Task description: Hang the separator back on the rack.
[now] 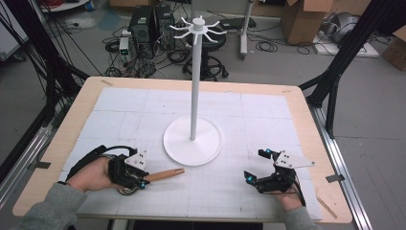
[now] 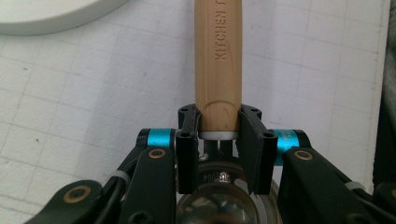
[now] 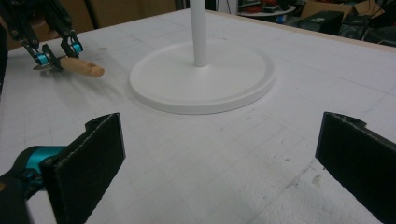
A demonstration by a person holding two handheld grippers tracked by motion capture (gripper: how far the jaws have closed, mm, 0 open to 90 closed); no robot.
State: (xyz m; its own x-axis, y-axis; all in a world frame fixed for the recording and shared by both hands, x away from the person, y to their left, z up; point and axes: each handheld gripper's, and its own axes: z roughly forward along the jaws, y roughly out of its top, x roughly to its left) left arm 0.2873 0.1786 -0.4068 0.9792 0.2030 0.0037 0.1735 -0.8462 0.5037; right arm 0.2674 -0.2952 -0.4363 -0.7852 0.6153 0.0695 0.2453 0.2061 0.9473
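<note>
A kitchen utensil with a light wooden handle (image 1: 164, 174) and a round shiny metal head (image 1: 127, 190) lies level, low at the mat's front left. My left gripper (image 1: 141, 181) is shut on the handle's lower end (image 2: 217, 116), just above its white collar; the metal head (image 2: 219, 205) sits between the jaw arms. In the right gripper view the left gripper (image 3: 55, 59) and the handle (image 3: 83, 67) appear far left. My right gripper (image 1: 255, 166) rests at the front right, open, nothing between its pads (image 3: 224, 158). A white stand (image 1: 194, 86) rises at the table's centre, several hooks (image 1: 198, 28) at its top.
The stand's round white base (image 1: 168, 143) sits between the two grippers, a little farther back; its rim (image 3: 159, 88) lies ahead of the right jaws. A white gridded mat (image 1: 268, 115) covers the wooden table (image 1: 306, 115). Cables, boxes and black frame posts stand beyond the table.
</note>
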